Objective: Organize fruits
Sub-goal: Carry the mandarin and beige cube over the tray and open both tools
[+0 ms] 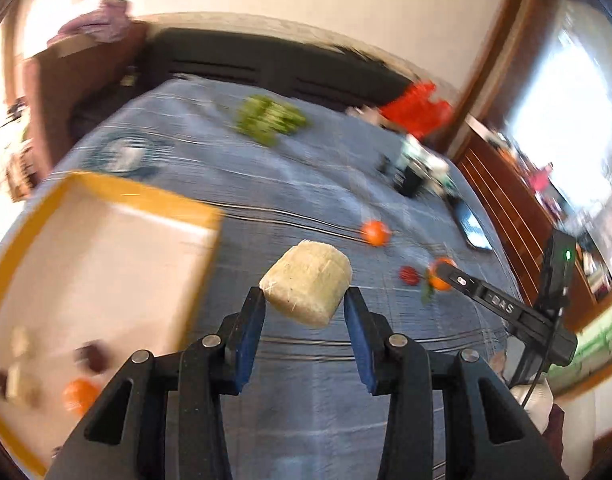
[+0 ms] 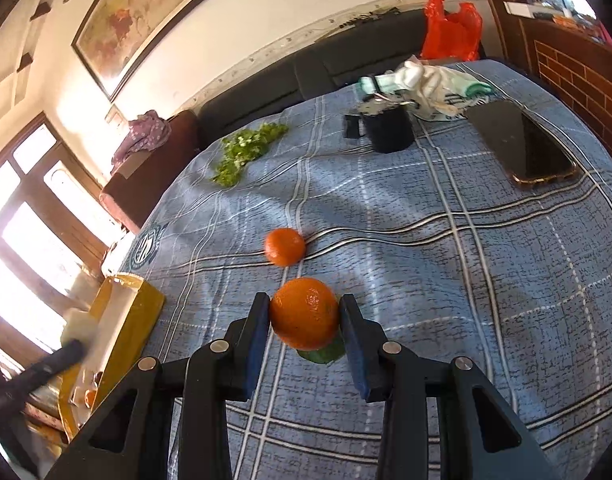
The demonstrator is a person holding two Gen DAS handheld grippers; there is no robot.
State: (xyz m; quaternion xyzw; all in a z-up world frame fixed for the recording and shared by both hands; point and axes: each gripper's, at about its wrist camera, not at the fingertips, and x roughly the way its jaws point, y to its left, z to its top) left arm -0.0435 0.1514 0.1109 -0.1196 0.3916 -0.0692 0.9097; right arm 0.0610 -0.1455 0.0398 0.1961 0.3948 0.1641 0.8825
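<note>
- Two grippers each hold one thing.
- Left gripper (image 1: 304,308) squeezes a pale rough block (image 1: 306,284), likely light, over the tray (image 1: 138,196).
- Right gripper (image 2: 304,322) pinches a smooth, round orange (image 2: 305,313) at its sides; it may slip.

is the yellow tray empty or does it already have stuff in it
Not empty. In the left wrist view the yellow tray already holds an orange fruit and some blurred pale and dark pieces.

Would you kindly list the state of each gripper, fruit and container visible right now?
left gripper: shut on the pale peeled chunk, lifted off the cloth
right gripper: shut on an orange
loose orange: lying free on the tablecloth
yellow-rimmed box: open, some fruit inside
phone: flat, screen dark
</note>
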